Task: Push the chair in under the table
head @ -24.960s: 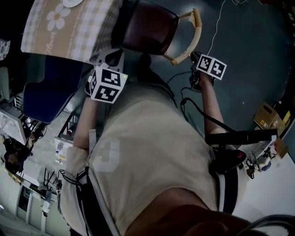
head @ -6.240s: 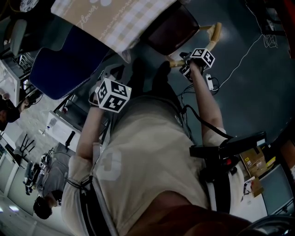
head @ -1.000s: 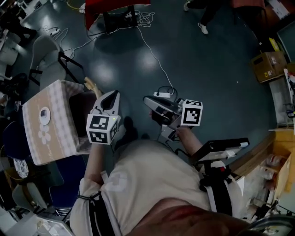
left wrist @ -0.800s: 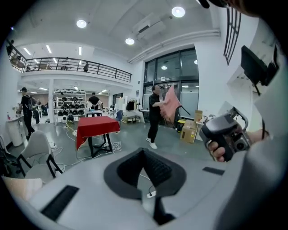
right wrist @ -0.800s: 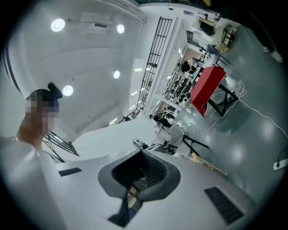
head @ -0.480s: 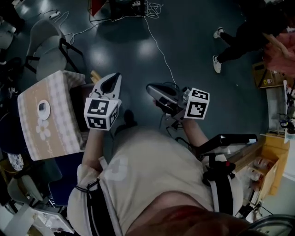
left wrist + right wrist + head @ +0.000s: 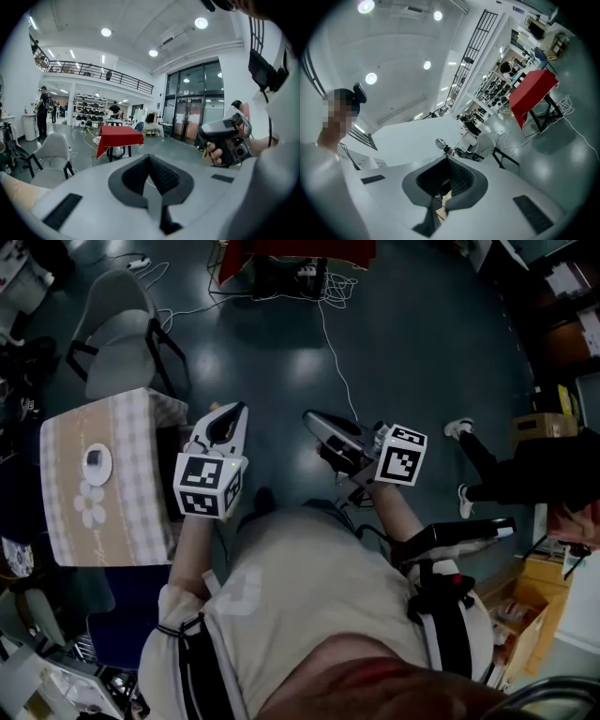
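jaws together on left gripper (image 7: 232,414), right gripper (image 7: 313,419), table (image 7: 131,498) nearby

No legible text, brand, number or sign in any view. Left gripper (image 7: 228,418) and right gripper (image 7: 317,423) each carry a cube w/ b&w square markers: code patterns only, no letters or digits. Checked cloth on table (image 7: 131,456) shows a daisy print; any lettering on it is too small to read. Cardboard box (image 7: 540,425) at right edge of head view: no label can be made out. Hall in both gripper views has no readable signage.
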`<state>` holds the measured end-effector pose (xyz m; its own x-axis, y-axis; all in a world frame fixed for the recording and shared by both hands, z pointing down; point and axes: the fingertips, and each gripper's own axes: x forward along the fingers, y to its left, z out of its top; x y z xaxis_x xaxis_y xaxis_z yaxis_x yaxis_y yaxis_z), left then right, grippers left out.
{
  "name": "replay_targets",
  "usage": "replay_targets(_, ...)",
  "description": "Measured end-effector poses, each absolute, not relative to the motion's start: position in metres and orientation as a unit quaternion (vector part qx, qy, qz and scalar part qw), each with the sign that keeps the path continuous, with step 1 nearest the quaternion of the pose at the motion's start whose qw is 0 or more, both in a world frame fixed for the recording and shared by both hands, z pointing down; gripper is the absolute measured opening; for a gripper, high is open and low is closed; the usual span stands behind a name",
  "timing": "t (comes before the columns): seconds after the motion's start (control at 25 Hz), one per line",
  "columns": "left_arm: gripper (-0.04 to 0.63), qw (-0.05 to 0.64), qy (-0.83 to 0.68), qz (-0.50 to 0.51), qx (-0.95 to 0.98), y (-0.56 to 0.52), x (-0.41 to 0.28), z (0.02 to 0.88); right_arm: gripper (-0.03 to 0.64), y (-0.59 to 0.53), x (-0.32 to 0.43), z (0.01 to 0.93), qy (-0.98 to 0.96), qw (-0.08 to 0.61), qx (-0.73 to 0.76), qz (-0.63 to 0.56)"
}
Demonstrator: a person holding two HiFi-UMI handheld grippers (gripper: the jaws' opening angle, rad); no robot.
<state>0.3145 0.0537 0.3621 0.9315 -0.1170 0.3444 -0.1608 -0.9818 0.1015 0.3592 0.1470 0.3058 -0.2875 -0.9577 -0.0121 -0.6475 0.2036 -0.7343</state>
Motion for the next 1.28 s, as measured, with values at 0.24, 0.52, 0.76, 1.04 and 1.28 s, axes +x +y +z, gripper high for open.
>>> replay_targets(0.24, 0.008, 0.060, -0.077, 0.169, 0.981, 0.056, 0.319, 0.357, 0.012, 0.132, 0.368, 0.285, 0.762, 0.274, -0.510, -0.289)
replay_targets(0.52, 0.008, 0.053, -0.118, 0.182, 0.975, 0.047, 0.339, 0.352, 0.011, 0.121, 0.395, 0.268, 0.791, 0.314, -0.435, -0.294)
replay_targets(0.76, 0.008, 0.061, -0.149, 0.203, 0.966, 0.046, 0.396, 0.359, 0.011, 0.126, 0.446, 0.277, 0.808, 0.292, -0.402, -0.315)
replay_targets(1.04, 0.008, 0.038, -0.152, 0.217, 0.963, 0.058, 0.513, 0.351, 0.012, 0.140, 0.552, 0.279, 0.820, 0.290, -0.376, -0.319)
replay_targets(1.28, 0.008, 0.027, -0.150, 0.230, 0.961, 0.063, 0.554, 0.356, 0.012, 0.139, 0.594, 0.276, 0.815, 0.293, -0.398, -0.303)
